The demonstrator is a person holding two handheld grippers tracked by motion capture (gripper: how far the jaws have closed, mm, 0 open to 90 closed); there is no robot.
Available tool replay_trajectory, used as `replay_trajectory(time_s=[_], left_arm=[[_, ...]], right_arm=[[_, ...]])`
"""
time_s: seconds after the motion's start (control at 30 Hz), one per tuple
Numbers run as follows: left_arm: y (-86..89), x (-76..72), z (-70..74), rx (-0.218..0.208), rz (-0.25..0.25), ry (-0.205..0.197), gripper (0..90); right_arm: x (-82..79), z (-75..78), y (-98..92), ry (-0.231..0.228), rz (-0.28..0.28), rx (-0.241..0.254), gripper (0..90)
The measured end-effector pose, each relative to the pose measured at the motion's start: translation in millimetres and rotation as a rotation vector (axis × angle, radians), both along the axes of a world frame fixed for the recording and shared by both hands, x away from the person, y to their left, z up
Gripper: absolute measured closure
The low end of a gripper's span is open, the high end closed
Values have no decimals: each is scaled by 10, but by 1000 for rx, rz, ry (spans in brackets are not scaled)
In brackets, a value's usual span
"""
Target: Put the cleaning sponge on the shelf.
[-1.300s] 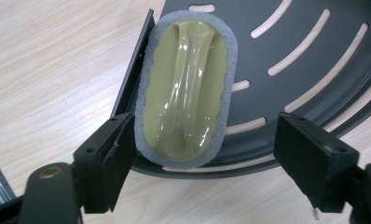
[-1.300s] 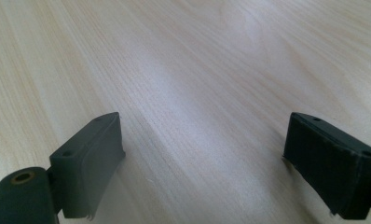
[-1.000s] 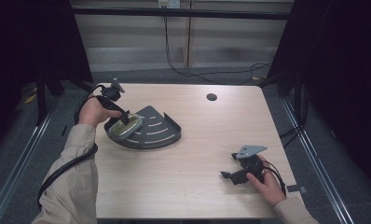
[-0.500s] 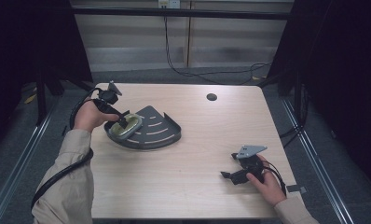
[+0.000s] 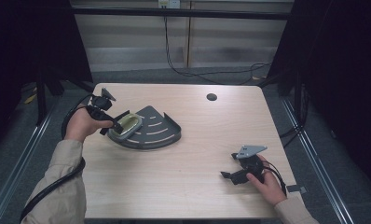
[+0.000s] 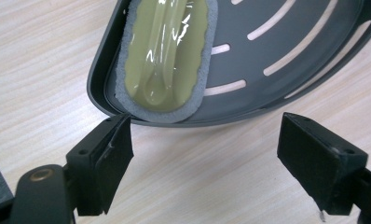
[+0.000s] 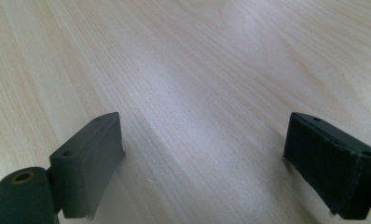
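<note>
Sponge [image 6: 167, 56] in wrapper, soft, light, slippery; best gripped across grey foam edges. Left tongs [image 6: 207, 154] wide open, empty; right tongs [image 7: 202, 163] likewise.

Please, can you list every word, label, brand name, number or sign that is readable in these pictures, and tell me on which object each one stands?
There are none to read.
The dark grey corner tray carries slots, no lettering.
The yellow-green sponge in clear wrap shows glare, no print.
The wooden table has a dark round hole, no mark.
The left gripper and the right gripper bear no legible label; both stand open.
</note>
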State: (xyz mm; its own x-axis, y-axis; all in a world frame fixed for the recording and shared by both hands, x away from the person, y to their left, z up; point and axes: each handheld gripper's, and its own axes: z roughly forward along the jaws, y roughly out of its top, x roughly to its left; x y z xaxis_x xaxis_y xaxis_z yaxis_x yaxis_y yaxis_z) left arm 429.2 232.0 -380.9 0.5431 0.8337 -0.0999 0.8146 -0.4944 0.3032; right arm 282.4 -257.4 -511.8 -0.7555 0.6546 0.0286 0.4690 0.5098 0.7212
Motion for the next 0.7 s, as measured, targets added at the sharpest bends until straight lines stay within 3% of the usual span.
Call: replay_trajectory(time_s=[0.33,0.7], left_arm=[[91,-173,-130,-15,-26,-11,180],[72,-348,-220,-38,-59,-27,180]], right_arm=[[-1,0,0,1,0,-1,111],[-1,0,-1,0,1,-2,111]])
